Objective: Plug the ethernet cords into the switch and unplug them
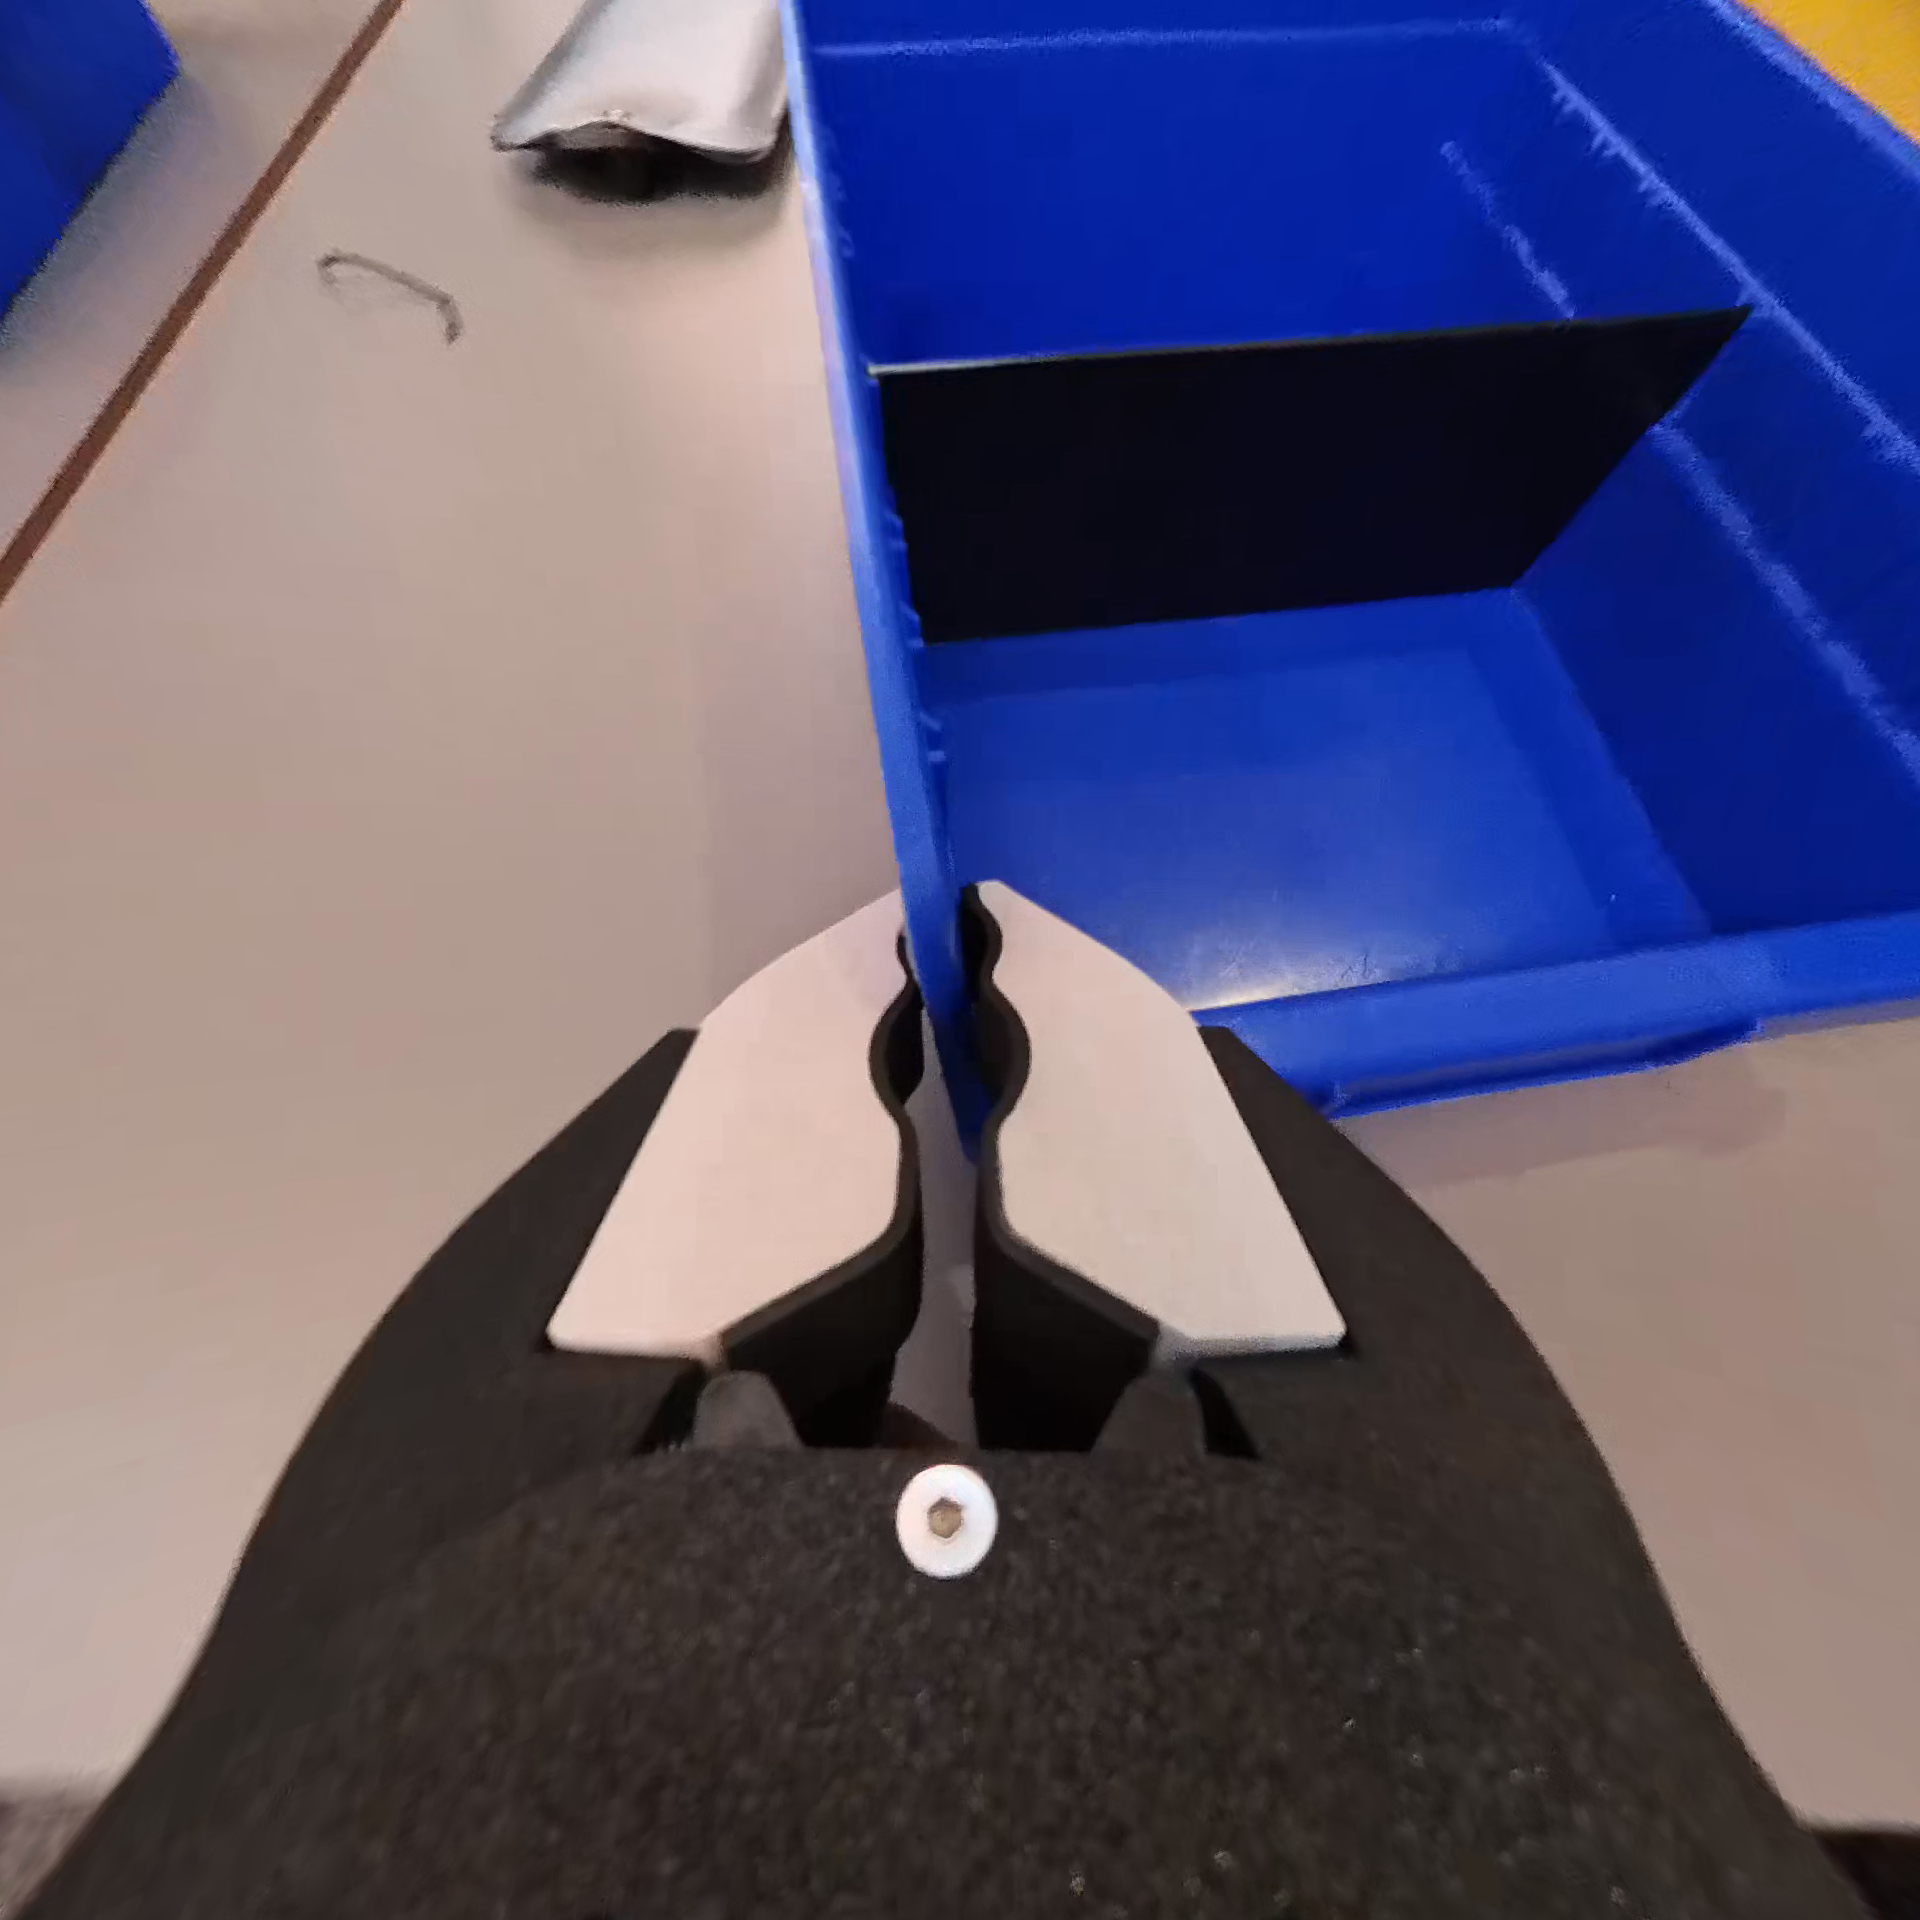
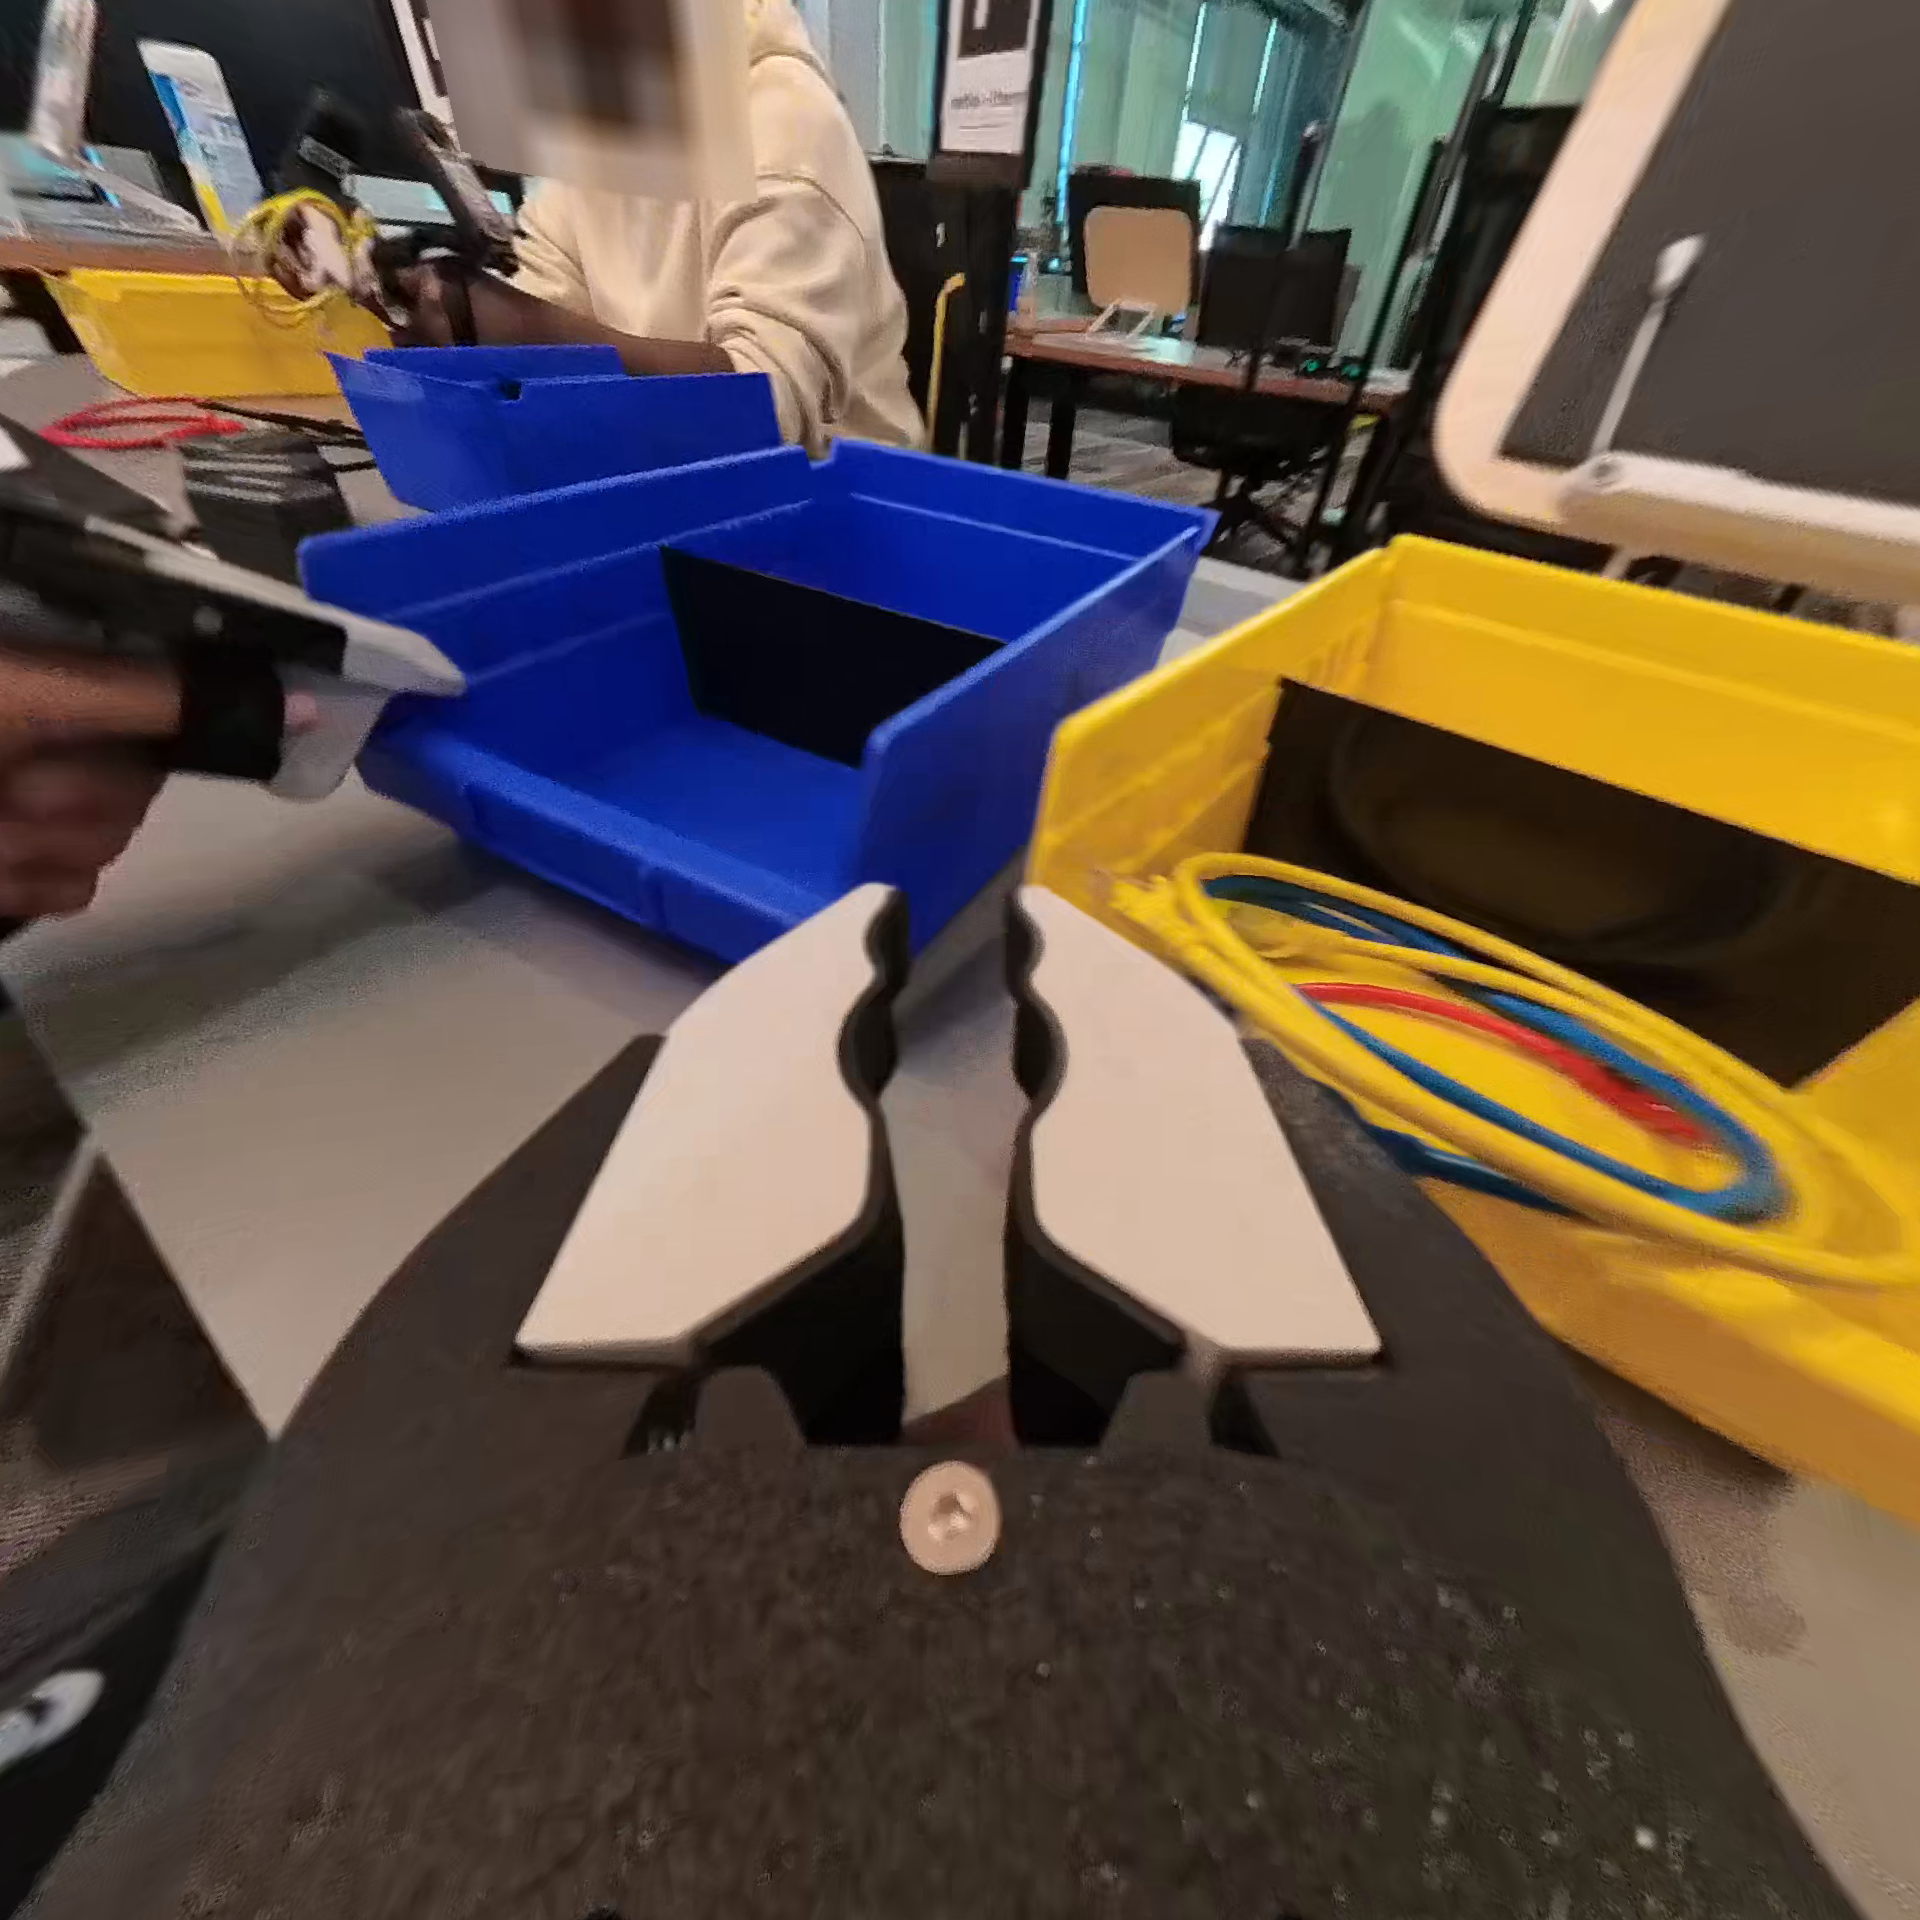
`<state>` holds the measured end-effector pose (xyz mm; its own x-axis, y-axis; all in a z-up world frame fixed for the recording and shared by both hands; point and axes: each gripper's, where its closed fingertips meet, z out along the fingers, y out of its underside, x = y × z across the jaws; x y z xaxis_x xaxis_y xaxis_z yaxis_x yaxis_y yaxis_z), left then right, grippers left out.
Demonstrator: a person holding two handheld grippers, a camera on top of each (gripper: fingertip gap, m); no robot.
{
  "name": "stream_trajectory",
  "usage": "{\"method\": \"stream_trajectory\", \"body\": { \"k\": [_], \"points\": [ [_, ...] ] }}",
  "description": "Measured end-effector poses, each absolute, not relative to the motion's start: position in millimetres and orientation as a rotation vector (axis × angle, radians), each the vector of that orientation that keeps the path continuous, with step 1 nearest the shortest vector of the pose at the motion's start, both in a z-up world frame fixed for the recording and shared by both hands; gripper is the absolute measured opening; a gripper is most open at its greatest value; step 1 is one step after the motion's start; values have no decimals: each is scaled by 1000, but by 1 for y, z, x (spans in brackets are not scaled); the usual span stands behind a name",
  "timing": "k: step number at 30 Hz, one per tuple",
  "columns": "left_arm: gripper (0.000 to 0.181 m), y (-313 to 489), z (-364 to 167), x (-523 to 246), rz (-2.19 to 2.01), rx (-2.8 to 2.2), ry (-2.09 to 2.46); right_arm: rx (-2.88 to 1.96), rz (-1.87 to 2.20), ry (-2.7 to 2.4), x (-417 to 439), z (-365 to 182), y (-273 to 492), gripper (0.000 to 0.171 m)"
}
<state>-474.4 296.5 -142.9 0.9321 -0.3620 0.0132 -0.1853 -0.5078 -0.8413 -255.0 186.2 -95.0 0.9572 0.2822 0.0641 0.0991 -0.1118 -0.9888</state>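
Note:
Several coiled ethernet cords [image 2: 1507, 1049], yellow, blue and red, lie in a yellow bin [image 2: 1621, 665] at the right. No switch shows clearly. My right gripper [image 2: 956, 914] hovers low over the grey table between the yellow bin and a blue bin [image 2: 935, 790]; its jaws stand slightly apart with nothing between them. My left gripper [image 1: 935, 914] straddles the blue bin's [image 1: 1351, 831] left wall at the near corner, jaws closed on it. It also shows at the left of the right wrist view [image 2: 343, 696]. The blue bin holds only a black divider [image 1: 1247, 468].
A person in a cream top [image 2: 769, 249] works across the table near another yellow bin [image 2: 197, 322] and another blue bin [image 2: 540, 416]. A silver pouch [image 1: 644, 104] lies on the table beyond the blue bin. A white-framed dark panel [image 2: 1714, 291] stands behind the yellow bin. The gap from one gripper's tips to the other's is roughly 25 cm. From my left tips it is roughly 40 cm to the silver pouch [image 1: 644, 104]; from my right, 55 cm.

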Motion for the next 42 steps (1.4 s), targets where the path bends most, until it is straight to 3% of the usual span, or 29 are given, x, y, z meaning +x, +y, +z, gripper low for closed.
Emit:
{"method": "stream_trajectory", "body": {
  "k": [3, 5, 8, 12, 18, 23, 29, 36, 42],
  "points": [
    [4, 258, -143, -485, -185, -2118, 296, -1732, 213, -274, -285, -100, 198, 37],
    [4, 236, -142, -490, -165, -2119, 258, -1811, 178, -247, -293, -111, 207, 38],
    [4, 214, -142, -491, -148, -2108, 211, -1923, 184, -212, -301, -125, 212, 9],
    [3, 194, -125, -488, -83, -2012, 173, -1885, 178, -162, -298, -110, 209, 5],
    [3, 188, -49, -454, -28, -1780, 211, -1648, 85, -119, -262, -36, 193, 5],
    [4, 204, -10, -347, -174, -1660, 410, -1496, -22, -56, -164, 23, 169, 6],
    [4, 194, 4, -157, -341, -1608, 656, -1511, -264, 260, 14, 34, 116, 3],
    [4, 173, -50, 33, -455, -1725, 869, -1684, -353, 511, 193, -22, 67, 3],
    [5, 175, -116, 81, -422, -1903, 868, -1853, -156, 533, 252, -95, 90, 4]
  ]
}}
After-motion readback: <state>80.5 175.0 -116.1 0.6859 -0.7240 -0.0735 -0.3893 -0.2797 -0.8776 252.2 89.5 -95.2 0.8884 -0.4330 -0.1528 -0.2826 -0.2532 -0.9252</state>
